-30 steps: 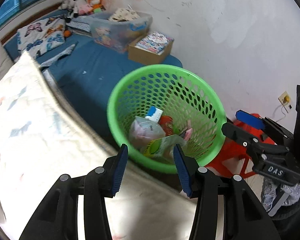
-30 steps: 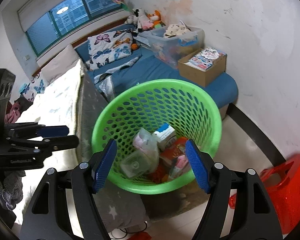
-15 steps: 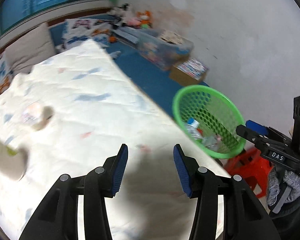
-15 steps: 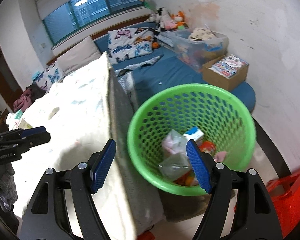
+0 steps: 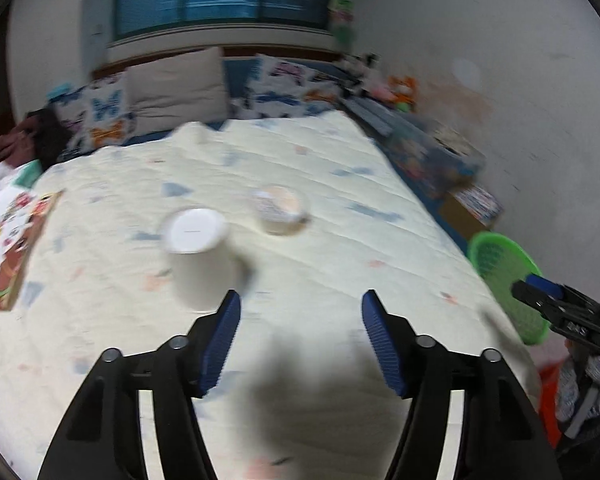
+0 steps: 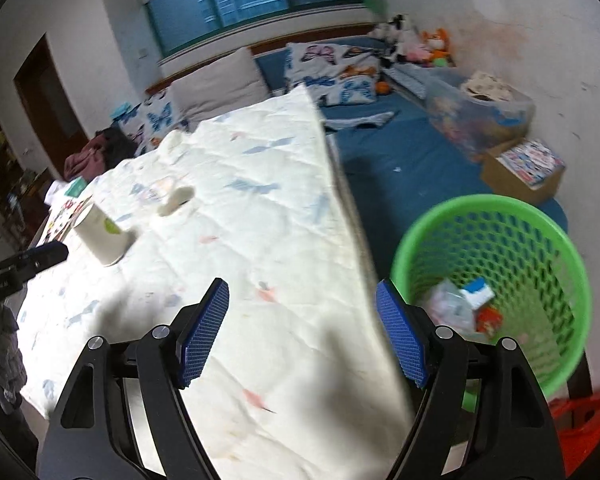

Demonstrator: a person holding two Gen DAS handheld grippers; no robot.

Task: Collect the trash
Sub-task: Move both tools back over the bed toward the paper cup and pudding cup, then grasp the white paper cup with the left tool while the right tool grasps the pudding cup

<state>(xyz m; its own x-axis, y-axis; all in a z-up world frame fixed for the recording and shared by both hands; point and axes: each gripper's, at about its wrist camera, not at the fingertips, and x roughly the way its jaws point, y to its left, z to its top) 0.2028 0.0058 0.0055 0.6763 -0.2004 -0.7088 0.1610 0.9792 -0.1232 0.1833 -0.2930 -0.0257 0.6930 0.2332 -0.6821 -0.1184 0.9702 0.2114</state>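
Observation:
A white paper cup (image 5: 198, 256) lies on the cream quilt (image 5: 340, 248), just ahead and left of my open, empty left gripper (image 5: 300, 320). A small clear lidded tub (image 5: 280, 208) sits beyond it. A flat printed box (image 5: 8, 248) lies at the quilt's left edge. In the right wrist view the cup (image 6: 100, 236) and tub (image 6: 176, 200) sit far left. My right gripper (image 6: 302, 320) is open and empty over the quilt's edge. The green basket (image 6: 496, 280) to its right holds several pieces of trash; it also shows in the left wrist view (image 5: 508, 280).
Pillows (image 5: 176, 92) line the headboard under the window. A blue mattress (image 6: 412, 168) beside the bed carries a plastic bin (image 6: 476, 116) and a cardboard box (image 6: 524, 168). A red stool (image 6: 584, 432) stands by the basket.
Both grippers have swung left, away from the basket and over the quilt. The cup and tub have come into the left wrist view. The left jaws stand wider apart.

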